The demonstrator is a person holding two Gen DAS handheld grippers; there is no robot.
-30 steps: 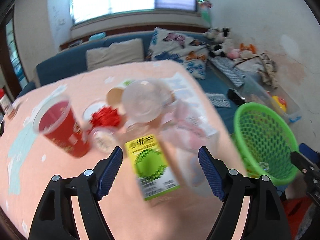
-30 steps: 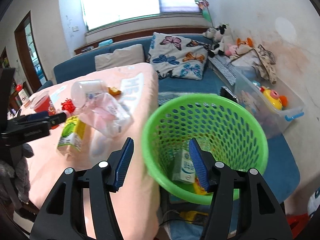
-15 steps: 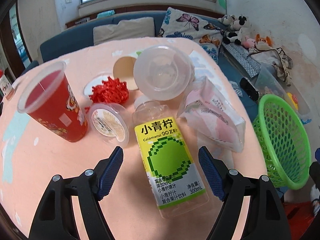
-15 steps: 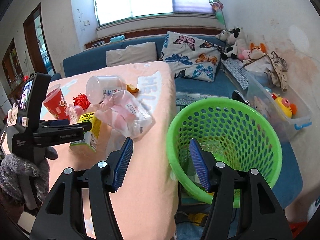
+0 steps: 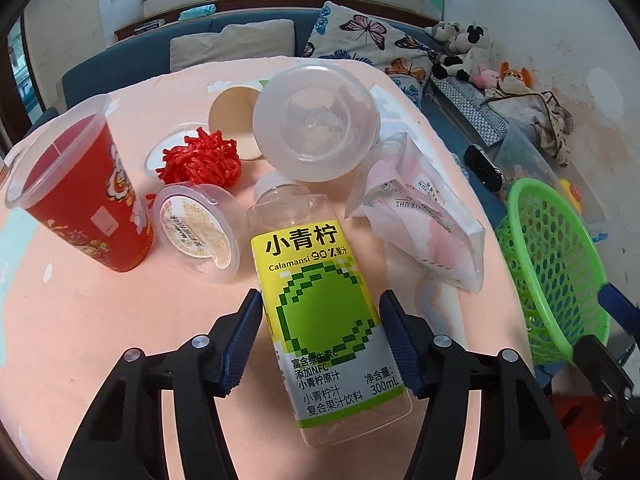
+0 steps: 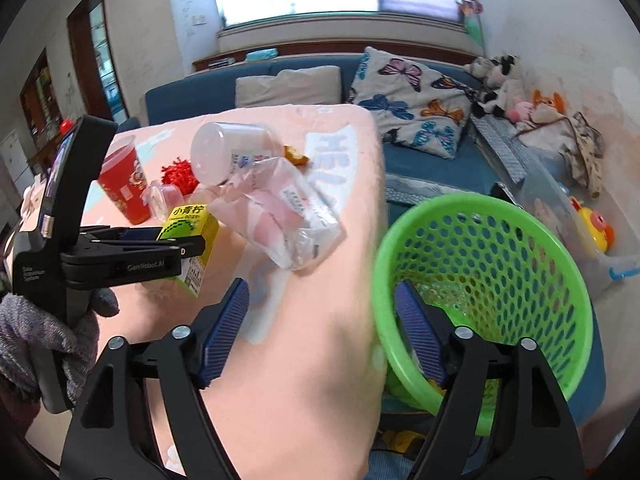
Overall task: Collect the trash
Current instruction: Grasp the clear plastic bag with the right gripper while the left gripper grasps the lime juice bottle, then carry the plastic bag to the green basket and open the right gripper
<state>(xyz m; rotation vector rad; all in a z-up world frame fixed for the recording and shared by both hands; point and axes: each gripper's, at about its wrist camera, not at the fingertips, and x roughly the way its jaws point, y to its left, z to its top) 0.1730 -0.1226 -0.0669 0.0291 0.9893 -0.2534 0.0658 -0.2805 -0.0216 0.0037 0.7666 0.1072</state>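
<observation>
A: Take the juice bottle (image 5: 320, 300) as the marker. What lies to its left?

B: Furthest left stands the red cup (image 5: 80, 200), upright on the pink tablecloth (image 5: 100, 340). Between cup and bottle a small clear pudding cup (image 5: 196, 228) lies on its side, with a red mesh ball (image 5: 200, 158) just behind it.

A: And the bottle itself?

B: It lies flat, cap pointing away, between the blue pads of the left gripper (image 5: 320, 340). Those jaws are closing; the pads sit right at the label's two edges, and I can't tell whether they press it yet.

A: Behind it?

B: A clear plastic tub (image 5: 316, 120) on its side, touching the bottle's cap end, and a paper cup (image 5: 232, 120) beside that.

A: To the right?

B: A crumpled clear packet (image 5: 416, 224) just beside the bottle, then the green basket (image 6: 500, 280) off the table's edge.

A: The other claw?

B: The right gripper (image 6: 320, 336) is opening, nothing between its jaws; its right finger (image 6: 420, 340) reaches over the basket's near rim.
</observation>
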